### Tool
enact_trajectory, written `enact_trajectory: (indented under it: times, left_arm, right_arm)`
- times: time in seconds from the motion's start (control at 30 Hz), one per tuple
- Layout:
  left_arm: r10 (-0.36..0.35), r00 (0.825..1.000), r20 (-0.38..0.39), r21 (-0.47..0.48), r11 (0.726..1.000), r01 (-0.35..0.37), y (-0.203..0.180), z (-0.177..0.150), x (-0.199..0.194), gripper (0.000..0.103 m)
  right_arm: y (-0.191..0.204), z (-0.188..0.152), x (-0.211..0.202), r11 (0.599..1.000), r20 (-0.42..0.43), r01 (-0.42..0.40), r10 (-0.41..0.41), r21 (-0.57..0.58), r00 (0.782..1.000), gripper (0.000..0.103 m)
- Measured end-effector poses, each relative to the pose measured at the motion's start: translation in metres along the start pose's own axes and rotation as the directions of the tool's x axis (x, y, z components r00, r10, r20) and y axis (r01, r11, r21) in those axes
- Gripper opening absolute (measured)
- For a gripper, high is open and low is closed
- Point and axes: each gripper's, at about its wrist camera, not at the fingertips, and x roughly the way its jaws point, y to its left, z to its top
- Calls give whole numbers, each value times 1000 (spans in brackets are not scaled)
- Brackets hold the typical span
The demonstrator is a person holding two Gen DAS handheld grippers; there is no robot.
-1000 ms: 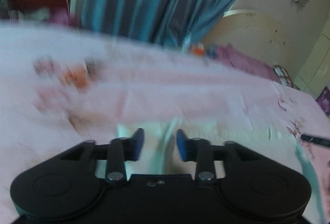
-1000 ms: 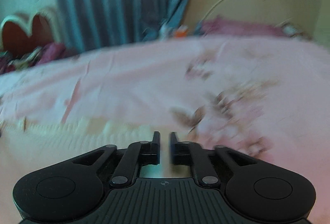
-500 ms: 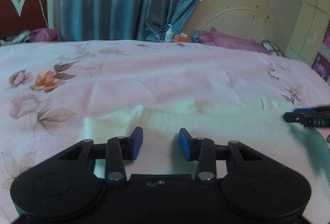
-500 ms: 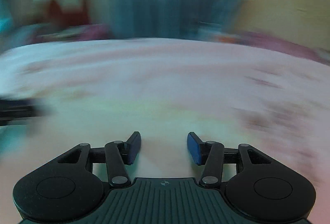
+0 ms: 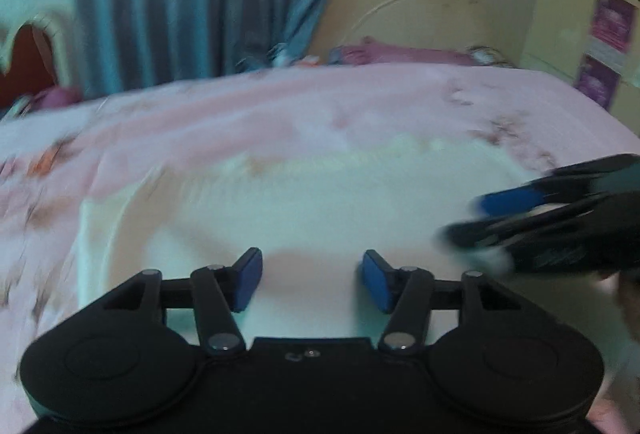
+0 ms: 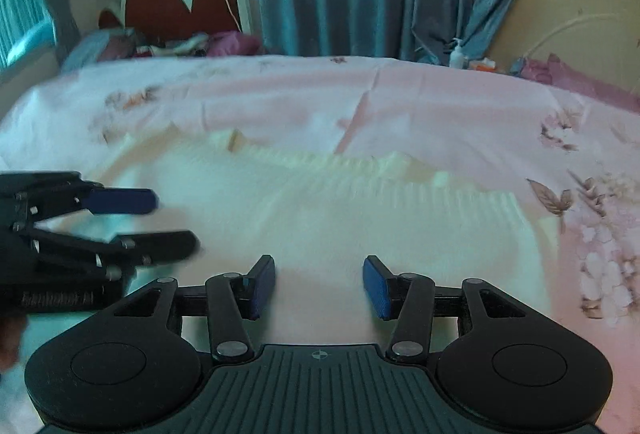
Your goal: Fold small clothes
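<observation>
No legible writing. Left tool, right tool spread, just widened, nothing between, above pale garment.

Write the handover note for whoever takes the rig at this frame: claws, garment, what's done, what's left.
Left claw: jaws have just been opening, nothing between the blue pads.
Right claw: open, holding nothing; its jaws also opened within the last second.
Pale cream ribbed cloth garment: lies spread on the pink floral bedsheet, under and ahead of both claws, which sit side by side over its near part.
Done: garment released and lying flat; whether a fold is already in it cannot be told from the blur.
Left: probably regrasp an edge and fold on.
</observation>
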Motion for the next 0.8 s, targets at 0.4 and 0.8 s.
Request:
enact_trajectory:
  times: [0.4,0.8]
  left_arm:
    - [-12,1000,14,-35,999,12,-20,-15,-37,56]
    - [14,999,-33,-46,999,-15,-42,-57,-76,56]
  right_arm:
    - [28,-26,-37,999,-33,-29,28,-33,999,49]
    - [65,-68,-72,997,-89,-69,67,-18,994,49]
